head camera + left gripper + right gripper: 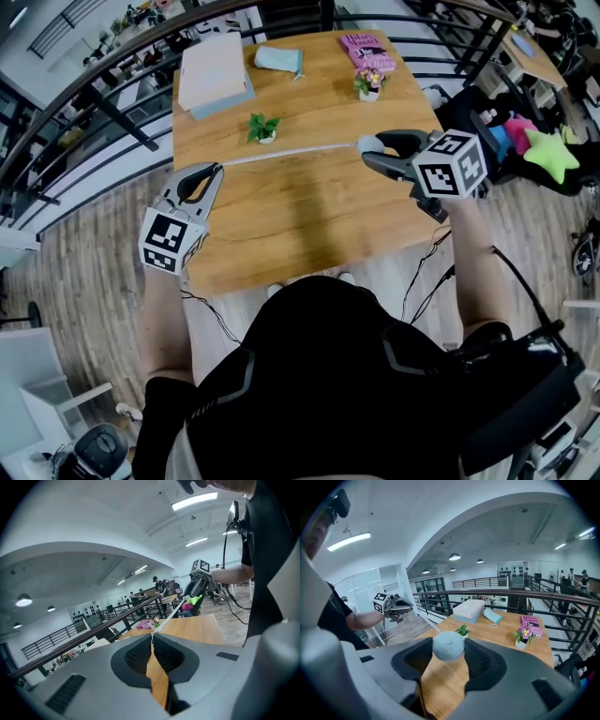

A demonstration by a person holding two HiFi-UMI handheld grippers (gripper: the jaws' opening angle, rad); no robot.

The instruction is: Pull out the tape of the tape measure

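So here's where I'm at. My left gripper [217,169] has its jaws pinched right together on the free end of the tape [291,153]. My right gripper [375,148] has its jaws spread wide, with the round pale tape measure [448,647] clamped between the pads. Both hands are full.

What matters for the next move is the line between them. The tape runs as a thin strip across the table [309,225] from the left jaws to the right ones. Its long axis is nearly side to side in the head view, slanting a little away from me toward the right end. It looks to be held just off the wood rather than lying on it, but I can't swear to that.

From the left gripper the tape measure lies off to the right and a touch further away. Its mouth points back along the strip at the left jaws.

A good stretch is out already. My guess is that any more pull has to go straight along that line, hands moving apart, or the strip will kink. The little plant [263,127] sits just beyond the tape, so I'd avoid drifting that way.
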